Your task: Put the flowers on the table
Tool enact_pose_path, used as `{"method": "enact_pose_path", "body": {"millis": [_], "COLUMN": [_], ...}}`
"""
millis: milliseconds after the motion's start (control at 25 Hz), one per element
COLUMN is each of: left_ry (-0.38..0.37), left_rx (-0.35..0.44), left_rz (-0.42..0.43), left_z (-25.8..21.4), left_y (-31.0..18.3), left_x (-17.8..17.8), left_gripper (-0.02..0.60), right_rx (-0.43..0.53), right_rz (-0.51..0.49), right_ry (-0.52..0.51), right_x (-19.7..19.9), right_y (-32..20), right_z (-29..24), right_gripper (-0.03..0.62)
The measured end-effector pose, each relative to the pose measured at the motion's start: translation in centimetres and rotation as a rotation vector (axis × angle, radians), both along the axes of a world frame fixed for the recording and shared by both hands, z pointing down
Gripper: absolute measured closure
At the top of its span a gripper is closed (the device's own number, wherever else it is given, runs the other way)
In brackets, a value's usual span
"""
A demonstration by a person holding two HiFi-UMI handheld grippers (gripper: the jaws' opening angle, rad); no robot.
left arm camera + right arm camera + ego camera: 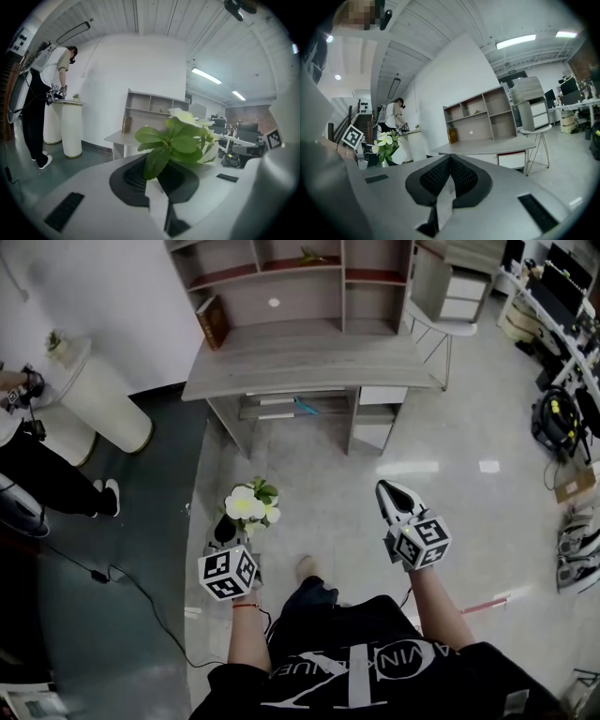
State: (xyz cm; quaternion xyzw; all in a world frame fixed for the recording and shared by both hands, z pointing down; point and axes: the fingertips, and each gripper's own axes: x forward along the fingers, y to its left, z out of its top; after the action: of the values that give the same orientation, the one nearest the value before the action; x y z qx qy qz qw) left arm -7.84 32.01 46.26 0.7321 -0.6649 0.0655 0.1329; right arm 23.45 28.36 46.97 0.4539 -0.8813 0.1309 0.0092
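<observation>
My left gripper (228,531) is shut on a bunch of white flowers with green leaves (251,505), held above the floor in front of the grey table (309,360). In the left gripper view the leaves and blooms (180,138) rise out of the closed jaws of that gripper (161,180). My right gripper (394,501) hangs to the right at about the same height, shut with nothing in it. Its own view shows the closed jaws of the right gripper (449,180), the flowers (384,143) at the left and the table (487,146) ahead.
A shelf unit (291,282) stands on the back of the table, with a book (212,321) at its left end. A white round pedestal (98,395) and a person (37,470) are at the left. A stool (441,329) is right of the table. Cables and gear (562,423) lie at the far right.
</observation>
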Motion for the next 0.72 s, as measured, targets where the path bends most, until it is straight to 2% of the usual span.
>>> {"method": "enact_pose_path", "body": {"millis": [320,720], "left_ry": [-0.028,-0.013], "left_rx": [0.002,0.014], "left_rz": [0.039,0.048], "left_z": [-0.1,0.4], "left_y": [-7.0,-13.1], "left_x": [-3.8,-9.2], "left_gripper": [0.551,0.551], "right_rx": [-0.007,-0.004], "right_rz": [0.037,0.051], "right_ry": [0.007,0.008], "right_x": [-3.4,-8.7], "right_y": [-6.3,-11.4], "right_z": [0.4,1.0], "right_gripper": [0.585,0.585]}}
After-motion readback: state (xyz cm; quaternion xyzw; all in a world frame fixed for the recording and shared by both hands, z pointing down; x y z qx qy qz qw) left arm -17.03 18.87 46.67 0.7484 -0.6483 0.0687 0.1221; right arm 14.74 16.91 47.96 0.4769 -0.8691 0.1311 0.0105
